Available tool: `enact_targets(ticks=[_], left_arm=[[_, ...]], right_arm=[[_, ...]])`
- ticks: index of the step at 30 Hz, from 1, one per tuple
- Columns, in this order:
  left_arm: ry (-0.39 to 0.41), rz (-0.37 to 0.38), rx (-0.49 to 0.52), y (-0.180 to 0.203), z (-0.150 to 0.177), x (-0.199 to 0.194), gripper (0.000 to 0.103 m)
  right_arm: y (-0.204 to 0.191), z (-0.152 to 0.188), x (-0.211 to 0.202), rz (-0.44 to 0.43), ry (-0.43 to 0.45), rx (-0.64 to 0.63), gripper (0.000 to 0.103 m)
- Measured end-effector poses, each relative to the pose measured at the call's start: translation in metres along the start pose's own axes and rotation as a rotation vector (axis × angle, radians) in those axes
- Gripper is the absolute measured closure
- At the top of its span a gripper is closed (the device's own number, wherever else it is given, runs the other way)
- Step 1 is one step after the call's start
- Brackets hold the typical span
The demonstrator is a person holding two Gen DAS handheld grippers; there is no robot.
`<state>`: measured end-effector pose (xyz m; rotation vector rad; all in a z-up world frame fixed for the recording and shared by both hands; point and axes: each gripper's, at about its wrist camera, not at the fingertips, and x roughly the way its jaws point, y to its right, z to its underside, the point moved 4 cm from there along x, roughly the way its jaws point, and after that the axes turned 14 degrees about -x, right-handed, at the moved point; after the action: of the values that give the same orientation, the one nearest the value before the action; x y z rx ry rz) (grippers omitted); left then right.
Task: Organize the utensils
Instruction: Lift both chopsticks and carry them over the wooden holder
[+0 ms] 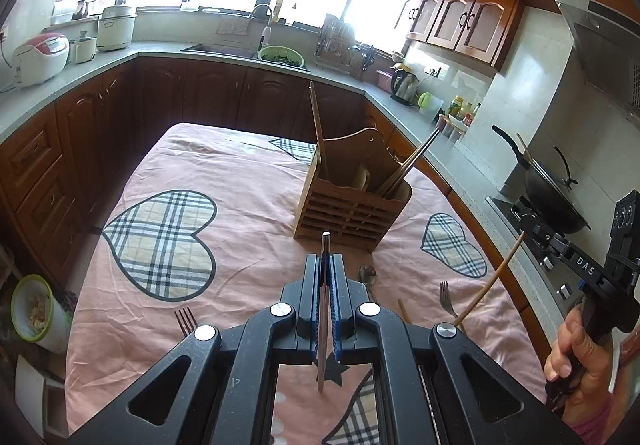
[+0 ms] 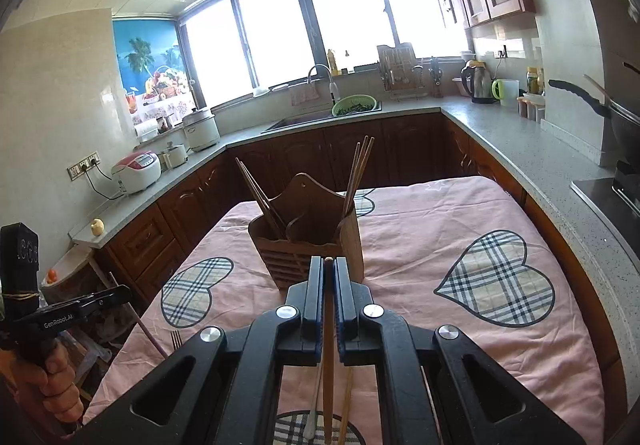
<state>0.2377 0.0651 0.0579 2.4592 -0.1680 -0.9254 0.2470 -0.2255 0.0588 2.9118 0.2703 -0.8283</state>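
A wooden utensil holder [image 1: 352, 205] [image 2: 308, 245] stands on the pink tablecloth with chopsticks leaning in its left and right compartments. My left gripper [image 1: 325, 265] is shut on a slim metal-looking utensil handle [image 1: 322, 325] that sticks out past the fingertips, short of the holder. My right gripper [image 2: 329, 273] is shut on a wooden chopstick [image 2: 328, 365], just before the holder. At the right edge of the left wrist view, a hand carries the right gripper [image 1: 530, 227] with its chopstick [image 1: 490, 277] slanting down. The left gripper [image 2: 122, 291] shows at far left in the right wrist view.
On the cloth lie a spoon [image 1: 368, 273], a fork [image 1: 446, 297], another fork [image 1: 186, 319] [image 2: 176, 339], a loose chopstick [image 2: 346, 405] and a white stick [image 2: 314, 401]. Counters ring the table; a wok [image 1: 552, 201] sits on the stove at right.
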Motion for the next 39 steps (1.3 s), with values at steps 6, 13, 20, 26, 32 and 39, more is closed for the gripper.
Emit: enact_targets(ticks=[6,13,20,26,32,39], left_arm=[[0.020,0.009,-0.003,-0.001,-0.005,-0.008,0.100],[0.042,0.021,-0.004,-0.002,-0.015,-0.010,0.100],[0.055,0.030,0.004,-0.001,-0.022,-0.009,0.100],[0.065,0.037,0.001,0.001,-0.030,-0.006,0.100],[0.086,0.047,0.012,0.007,-0.044,0.002,0.100],[0.118,0.062,0.021,0.015,-0.062,0.013,0.100]], right_arm=[[-0.002,-0.007,-0.007,-0.004,0.034,0.006,0.099],[-0.004,-0.013,-0.008,-0.011,0.060,0.009,0.099],[-0.006,-0.017,-0.006,-0.019,0.072,0.010,0.099],[-0.005,-0.022,-0.004,-0.016,0.087,0.013,0.099],[-0.003,-0.035,0.001,-0.015,0.111,0.010,0.099],[-0.001,-0.051,0.010,-0.012,0.141,0.009,0.099]])
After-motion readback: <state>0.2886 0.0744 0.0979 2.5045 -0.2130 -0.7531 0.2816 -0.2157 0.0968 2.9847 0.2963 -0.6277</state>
